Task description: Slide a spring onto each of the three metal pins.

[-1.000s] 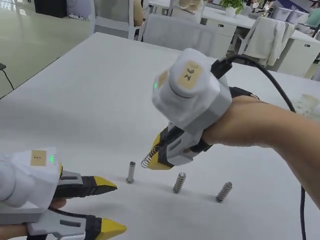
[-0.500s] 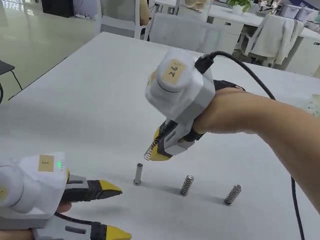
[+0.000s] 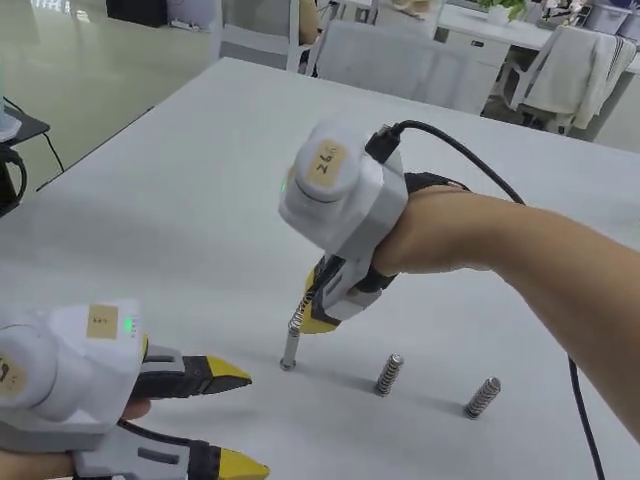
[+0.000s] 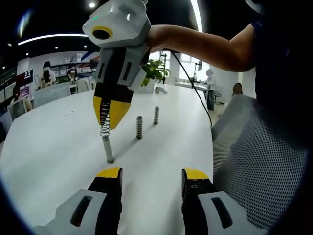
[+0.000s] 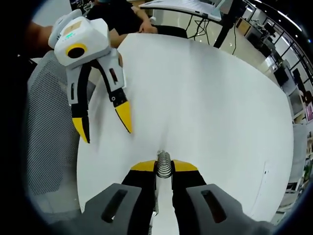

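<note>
A spring (image 5: 165, 163) is gripped between the nearly closed jaws of the right gripper (image 3: 318, 322). Its lower end meets the top of the bare metal pin (image 3: 290, 350) on the white table (image 3: 180, 200). It cannot be told if the coils are over the pin. The left gripper (image 3: 243, 420), at 7 o'clock from this pin, is held wide open and empty. At 3 o'clock, 2 other pins (image 3: 388, 374) are standing with springs on them.

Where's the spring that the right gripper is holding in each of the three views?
Head view: spring just left of centre, pinched in the right gripper, over the bare pin.
Left gripper view: spring upper left, above that pin.
Right gripper view: spring bottom centre, between this view's own jaws.
Shared landmark: the open left gripper.
</note>
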Demonstrator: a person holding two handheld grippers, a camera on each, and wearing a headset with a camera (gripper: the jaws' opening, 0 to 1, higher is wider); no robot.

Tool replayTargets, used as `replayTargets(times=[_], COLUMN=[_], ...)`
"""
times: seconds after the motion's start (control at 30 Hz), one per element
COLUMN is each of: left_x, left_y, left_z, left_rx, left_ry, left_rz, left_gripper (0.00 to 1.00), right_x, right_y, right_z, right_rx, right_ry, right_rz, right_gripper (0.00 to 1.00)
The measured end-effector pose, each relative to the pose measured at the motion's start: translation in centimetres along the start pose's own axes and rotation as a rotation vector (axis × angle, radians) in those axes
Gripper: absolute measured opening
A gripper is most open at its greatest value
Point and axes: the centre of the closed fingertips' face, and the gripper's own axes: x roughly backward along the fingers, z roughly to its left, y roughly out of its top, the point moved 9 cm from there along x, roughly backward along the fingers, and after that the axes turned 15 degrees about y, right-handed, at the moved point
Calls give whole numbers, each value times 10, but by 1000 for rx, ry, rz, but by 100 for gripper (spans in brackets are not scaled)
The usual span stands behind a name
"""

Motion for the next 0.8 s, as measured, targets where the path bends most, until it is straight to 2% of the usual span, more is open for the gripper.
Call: replayTargets(times=[0.43, 0.53, 0.63, 0.67, 0.7, 0.8], left_x=[-2, -2, -2, -1, -1, 0], left_y=[-2, -2, -2, -2, -2, -2], left_z=[2, 3, 3, 3, 3, 3], left_rx=[8, 9, 8, 8, 10, 12], left_ry=[1, 1, 3, 4, 5, 8], left_rz=[0, 1, 2, 0, -2, -1], left_gripper=[42, 42, 41, 41, 41, 41], right_x=[-16, -15, -24, -25, -26, -30], right_y=[-2, 2, -1, 0, -1, 0], right_z=[-7, -9, -9, -8, -7, -7], right_rx=[-7, -14, -12, -5, -11, -3], right_ry=[36, 43, 51, 48, 54, 58], right_rz=[54, 31, 80, 71, 91, 102], right_gripper=[9, 9, 9, 9, 9, 9])
